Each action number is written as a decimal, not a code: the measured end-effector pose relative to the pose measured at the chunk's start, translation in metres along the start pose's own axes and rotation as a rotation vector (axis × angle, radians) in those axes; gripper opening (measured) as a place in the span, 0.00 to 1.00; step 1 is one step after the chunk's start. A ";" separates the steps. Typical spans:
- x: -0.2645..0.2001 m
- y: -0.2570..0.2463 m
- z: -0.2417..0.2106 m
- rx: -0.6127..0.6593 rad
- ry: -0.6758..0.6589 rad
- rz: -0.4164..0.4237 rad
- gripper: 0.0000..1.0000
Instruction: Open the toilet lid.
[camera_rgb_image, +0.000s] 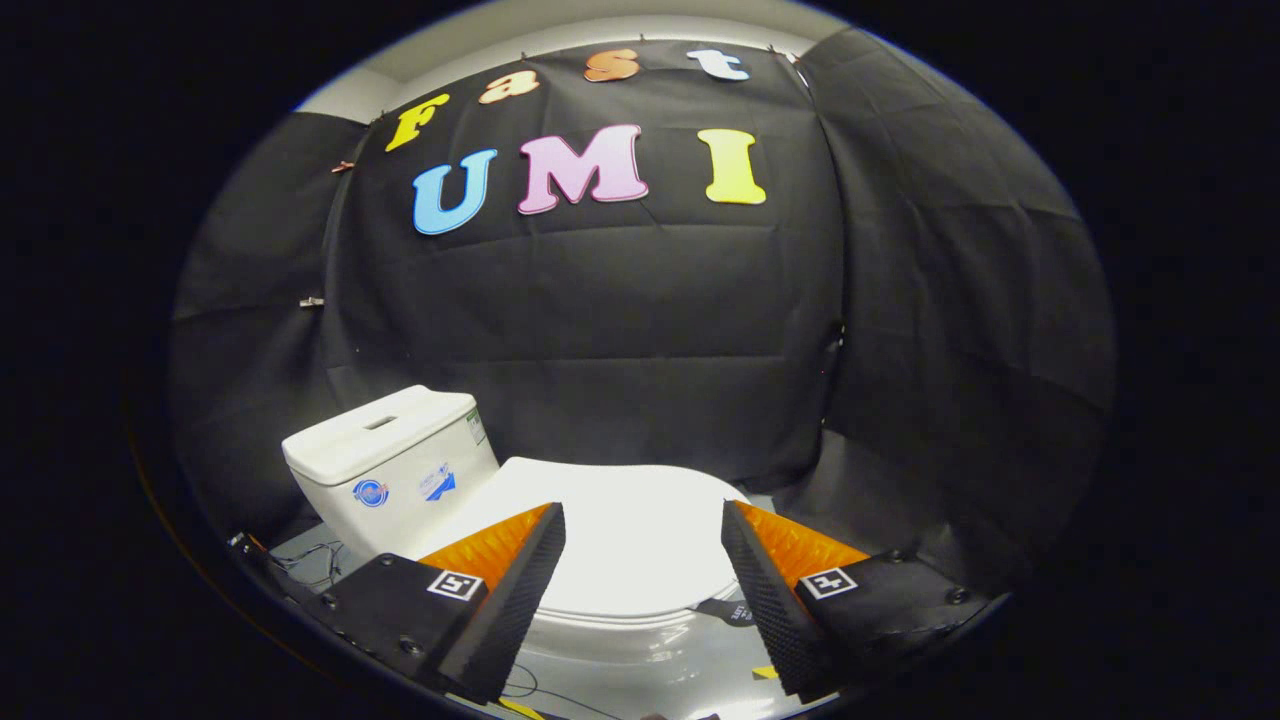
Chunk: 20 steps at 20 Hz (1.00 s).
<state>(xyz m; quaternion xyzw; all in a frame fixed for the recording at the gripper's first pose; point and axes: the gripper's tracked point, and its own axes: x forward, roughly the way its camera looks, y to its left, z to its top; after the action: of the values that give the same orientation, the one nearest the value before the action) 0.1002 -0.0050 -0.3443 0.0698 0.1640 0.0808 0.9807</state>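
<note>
A white toilet stands on the floor below me, its lid (620, 530) lying flat and closed over the bowl. The white tank (385, 465), with a flush button on top and stickers on its front, rises behind the lid on the left. My gripper (643, 520) hovers above the lid with its two fingers spread wide apart, nothing between them. The lid's surface shows in the gap between the fingers, some way beneath them. The bowl's front rim (640, 640) curves below the lid.
Black cloth walls enclose the toilet closely at the back and on the right. Thin cables (315, 565) lie on the pale floor left of the tank. A dark strap or tag (728, 610) rests by the bowl's right side.
</note>
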 end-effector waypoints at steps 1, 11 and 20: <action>0.007 -0.010 -0.009 0.023 0.018 -0.002 0.99; 0.056 -0.116 -0.129 0.384 0.327 -0.075 0.99; 0.083 -0.117 -0.197 0.777 0.543 0.000 0.86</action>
<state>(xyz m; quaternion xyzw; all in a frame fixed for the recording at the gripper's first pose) 0.1281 -0.0820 -0.5741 0.4077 0.4324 0.0288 0.8037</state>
